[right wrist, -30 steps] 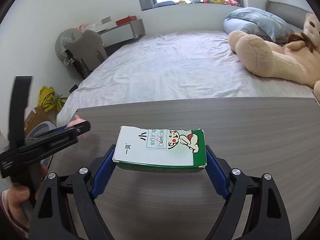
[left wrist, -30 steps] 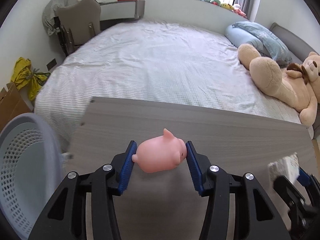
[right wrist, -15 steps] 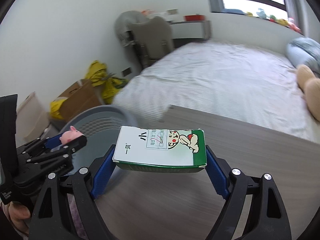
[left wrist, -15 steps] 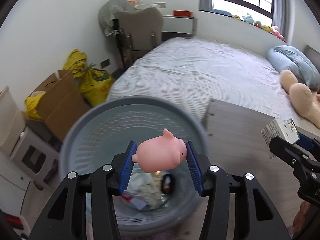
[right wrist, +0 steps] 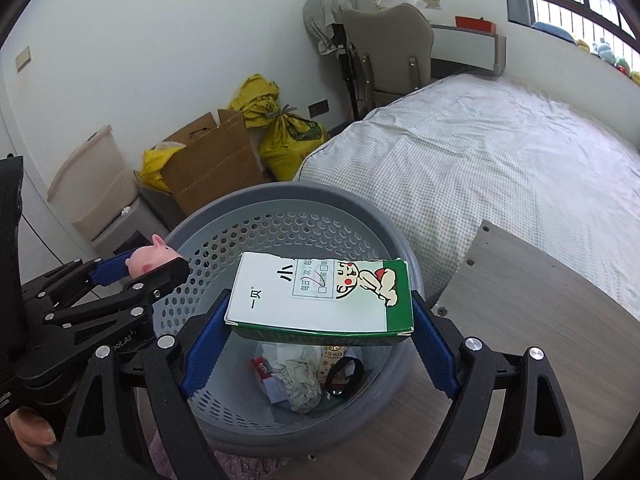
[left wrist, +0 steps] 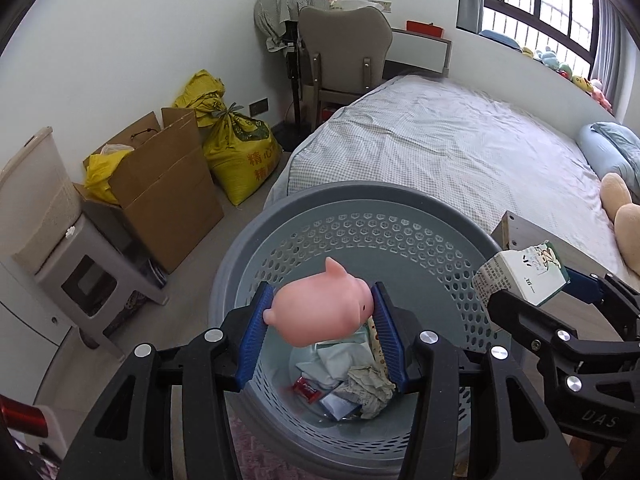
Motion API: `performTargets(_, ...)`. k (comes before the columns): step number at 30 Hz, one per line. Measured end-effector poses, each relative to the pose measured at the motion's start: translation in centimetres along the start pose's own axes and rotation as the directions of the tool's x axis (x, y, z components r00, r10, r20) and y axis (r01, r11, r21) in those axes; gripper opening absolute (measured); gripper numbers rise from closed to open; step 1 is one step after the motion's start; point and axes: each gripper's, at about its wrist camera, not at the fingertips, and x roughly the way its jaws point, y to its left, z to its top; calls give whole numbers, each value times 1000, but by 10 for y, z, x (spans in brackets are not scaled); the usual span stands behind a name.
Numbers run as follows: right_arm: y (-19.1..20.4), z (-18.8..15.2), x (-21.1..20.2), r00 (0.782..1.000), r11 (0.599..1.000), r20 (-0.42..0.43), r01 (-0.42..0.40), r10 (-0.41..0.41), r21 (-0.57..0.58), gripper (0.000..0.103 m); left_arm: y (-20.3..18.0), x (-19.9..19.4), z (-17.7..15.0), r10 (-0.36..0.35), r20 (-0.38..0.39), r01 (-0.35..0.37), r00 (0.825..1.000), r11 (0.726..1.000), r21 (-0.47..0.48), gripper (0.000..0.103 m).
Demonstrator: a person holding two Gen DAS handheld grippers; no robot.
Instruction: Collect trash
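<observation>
The left gripper (left wrist: 320,332) is clamped on a pink pig toy (left wrist: 320,314), squeezed between its blue pads and held above the open mouth of the grey perforated basket (left wrist: 360,216). The right gripper (right wrist: 318,344) grips a green-and-white carton (right wrist: 320,294) flat across its width, likewise over the basket (right wrist: 296,194). The left wrist view shows the carton (left wrist: 520,276) end-on at the right, over the basket's rim; the right wrist view shows its printed top face with a cartoon figure, and the pig (right wrist: 150,258) small at the left. Inside the basket lie crumpled paper (left wrist: 370,386), a small red wrapper (left wrist: 306,386) and pale packaging; only the right wrist view shows a black ring-shaped item (right wrist: 344,374) beside them. A wooden tabletop (right wrist: 540,320) sits just right of the basket. Farther back stand a cardboard box (left wrist: 160,192) holding a yellow bag, a tied yellow sack (left wrist: 240,152), the bed (left wrist: 460,148), and a grey chair (left wrist: 344,52).
</observation>
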Motion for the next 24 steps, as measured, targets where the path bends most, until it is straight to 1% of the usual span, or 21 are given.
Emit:
performTargets(1,0,1,1,1000,1000,0,2,-2,-2,84,1,1,0,2,2,-2,1000,1000,-2,49)
performTargets(2,0,1,1,1000,1000,1,2,-2,-3,87,2,1,1,2,3,-2,1000,1000,-4,50)
performTargets(3,0,2,1,1000,1000,2,1,-1,-2,95,3,0,2,0,4,0,1000,1000,-7,58)
performTargets(4,0,1,0,1000,1000,9,3,-3,0,97,4,0,2,0,6,0,1000,1000,-15,63)
performTargets(5,-1,1,0,1000,1000,16,7,-7,5,97,6,0,3,0,10,0,1000,1000,-19,65)
performTargets(11,-5,2,0,1000,1000,16,21,-21,17,97,9,0,5,-1,3,1,1000,999,-32,67)
performTargets(18,-7,1,-4,999,999,28,30,-31,23,97,9,-4,2,14,4,-14,1000,999,-47,72)
performTargets(24,-9,-1,-5,999,999,24,32,-33,35,97,11,-6,2,28,-4,-28,1000,998,-62,73)
